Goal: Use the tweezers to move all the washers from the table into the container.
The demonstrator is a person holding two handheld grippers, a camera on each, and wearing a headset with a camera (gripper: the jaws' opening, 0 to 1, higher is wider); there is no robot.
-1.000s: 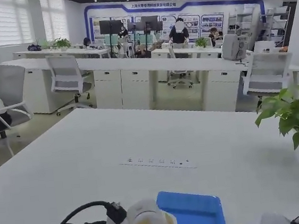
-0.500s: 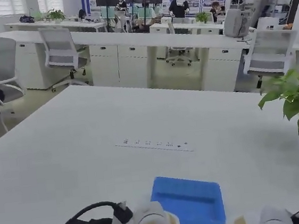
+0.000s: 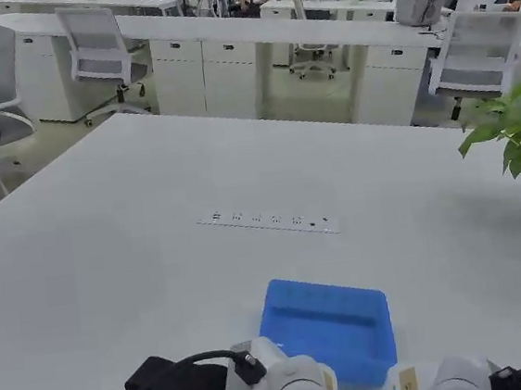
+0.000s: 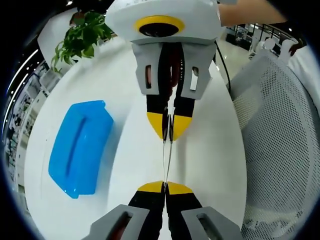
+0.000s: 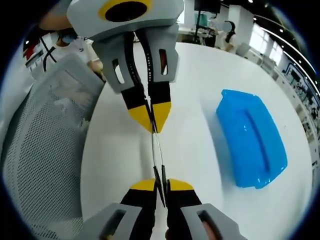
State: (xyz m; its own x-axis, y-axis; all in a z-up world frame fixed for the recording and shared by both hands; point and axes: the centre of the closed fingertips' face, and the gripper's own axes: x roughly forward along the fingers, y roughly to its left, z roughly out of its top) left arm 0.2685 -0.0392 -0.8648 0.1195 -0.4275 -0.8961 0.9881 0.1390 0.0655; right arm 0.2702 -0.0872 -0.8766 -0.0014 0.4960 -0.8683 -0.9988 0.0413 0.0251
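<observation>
Right now the tweezers hang between my two grippers over the near edge of the table, on the near side of the blue container. The left gripper has its jaws clenched on one end, and the right gripper is clenched on the other. They look like thin, springy steel, light and slick. I judge the working hold belongs across both legs at mid-length, squeezed gently. Where the washers lie I cannot tell.

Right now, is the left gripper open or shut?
Shut. In the left gripper view, the left gripper has its yellow tips pressed together on the tweezers.
</observation>
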